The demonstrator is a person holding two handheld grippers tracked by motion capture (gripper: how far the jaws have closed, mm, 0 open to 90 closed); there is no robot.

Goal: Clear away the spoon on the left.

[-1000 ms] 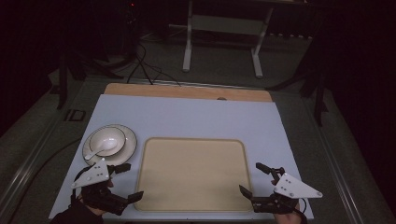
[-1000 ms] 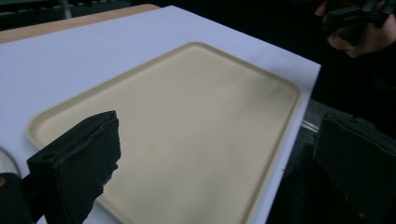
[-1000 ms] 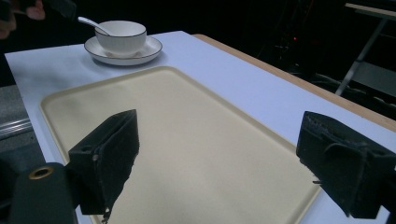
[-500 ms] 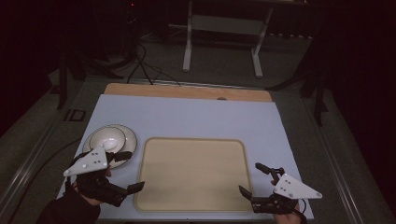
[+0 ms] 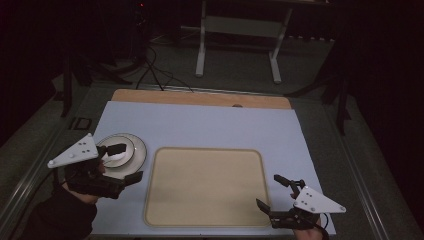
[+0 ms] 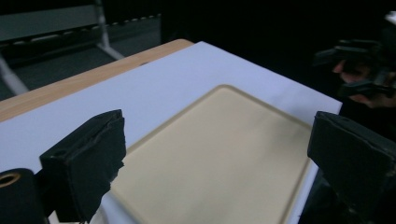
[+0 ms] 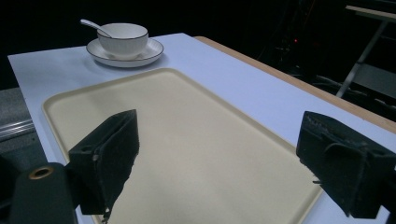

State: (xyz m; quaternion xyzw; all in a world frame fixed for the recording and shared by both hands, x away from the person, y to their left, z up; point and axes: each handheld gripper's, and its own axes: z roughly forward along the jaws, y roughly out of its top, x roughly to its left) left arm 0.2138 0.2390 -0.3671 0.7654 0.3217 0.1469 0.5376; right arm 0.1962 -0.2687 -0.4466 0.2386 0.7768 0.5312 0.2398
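With both grippers, left point(image 5: 122, 164) and right point(image 5: 273, 192), gaping empty, your bowl point(image 7: 123, 39) on its saucer point(image 7: 140, 58) at nine o'clock looks brittle and slippery, so pinch its rim.

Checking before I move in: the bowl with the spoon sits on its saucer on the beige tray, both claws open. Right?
Not quite. The bowl, spoon and saucer stand on the white table cover beside the tray, not on it, as the right gripper view shows. Both the left claw and right claw are open.
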